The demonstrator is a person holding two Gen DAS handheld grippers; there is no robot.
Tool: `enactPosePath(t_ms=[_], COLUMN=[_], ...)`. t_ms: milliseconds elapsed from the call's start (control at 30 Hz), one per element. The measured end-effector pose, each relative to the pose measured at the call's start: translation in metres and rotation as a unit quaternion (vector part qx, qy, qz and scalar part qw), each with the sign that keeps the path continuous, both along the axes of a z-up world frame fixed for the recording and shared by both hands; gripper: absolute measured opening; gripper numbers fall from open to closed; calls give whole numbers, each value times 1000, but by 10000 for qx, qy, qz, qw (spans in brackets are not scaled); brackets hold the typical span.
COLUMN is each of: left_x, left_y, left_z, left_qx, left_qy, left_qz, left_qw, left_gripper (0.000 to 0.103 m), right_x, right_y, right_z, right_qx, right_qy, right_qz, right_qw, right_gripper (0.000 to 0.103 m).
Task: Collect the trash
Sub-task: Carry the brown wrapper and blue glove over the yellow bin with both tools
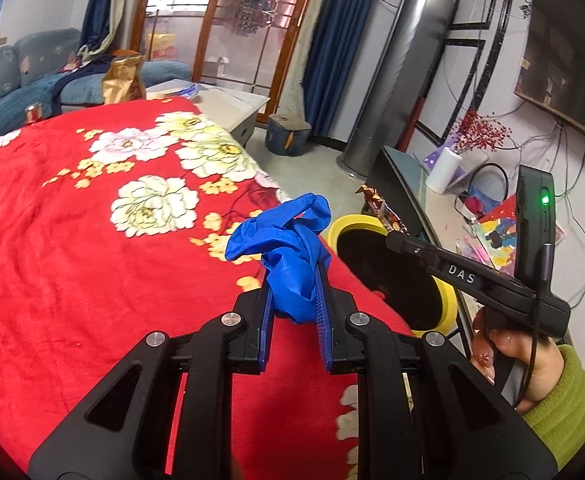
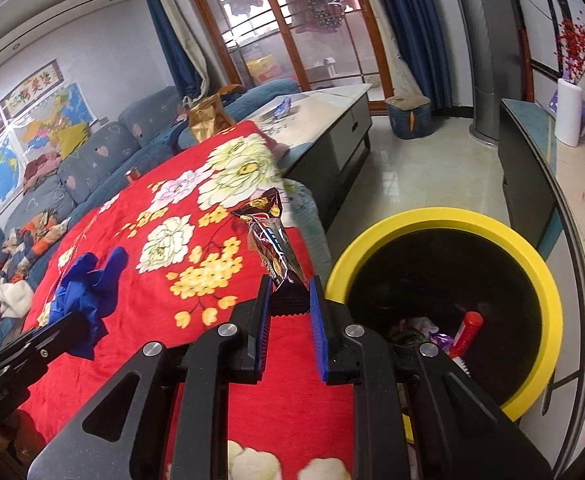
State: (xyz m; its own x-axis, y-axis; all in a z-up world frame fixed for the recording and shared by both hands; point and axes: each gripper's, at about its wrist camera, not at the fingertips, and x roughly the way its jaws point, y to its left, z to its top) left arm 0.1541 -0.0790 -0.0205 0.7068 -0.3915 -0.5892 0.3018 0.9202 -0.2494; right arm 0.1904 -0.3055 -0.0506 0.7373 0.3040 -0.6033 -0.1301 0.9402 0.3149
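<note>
Red floral blanket (image 1: 92, 260) covers the worktop beside the yellow-rimmed bin (image 2: 540, 272). Left gripper (image 1: 294, 280) is clamped on a limp, light blue glove (image 1: 288, 240); grip bunched folds. Right gripper (image 2: 290, 292) pinches a crinkly, slippery snack wrapper (image 2: 272, 240) by its end.

Blanket (image 1: 72, 260): bright red, printed with white, pale yellow and pink flowers.
Glove (image 1: 288, 248): solid royal blue.
Snack wrapper (image 2: 274, 246): glossy dark brown with gold, red and silver print.
Bin (image 2: 540, 276): yellow rim, black inside.
Gripper pads (image 1: 321, 312): blue, on black arms.
Sleeve (image 1: 568, 412): lime green.
Sofa (image 2: 104, 152): grey-blue with small heart motifs.
Curtains (image 1: 332, 52): dark blue.
</note>
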Motion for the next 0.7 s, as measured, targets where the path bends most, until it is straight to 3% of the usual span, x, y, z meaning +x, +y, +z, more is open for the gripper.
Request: enactPosePath(t_ms=[700], left_x=[-1], left_y=[-79], left_z=[4], left_qx=[310], left_qy=[-116], left_qz=[-744], left_qw=[9967], left_gripper=[13], right_x=[-13], right_y=[-82], right_z=[-21], right_qx=[181], right_qy=[211], right_qz=[-784], right_qw=[9965], right_gripper=[18])
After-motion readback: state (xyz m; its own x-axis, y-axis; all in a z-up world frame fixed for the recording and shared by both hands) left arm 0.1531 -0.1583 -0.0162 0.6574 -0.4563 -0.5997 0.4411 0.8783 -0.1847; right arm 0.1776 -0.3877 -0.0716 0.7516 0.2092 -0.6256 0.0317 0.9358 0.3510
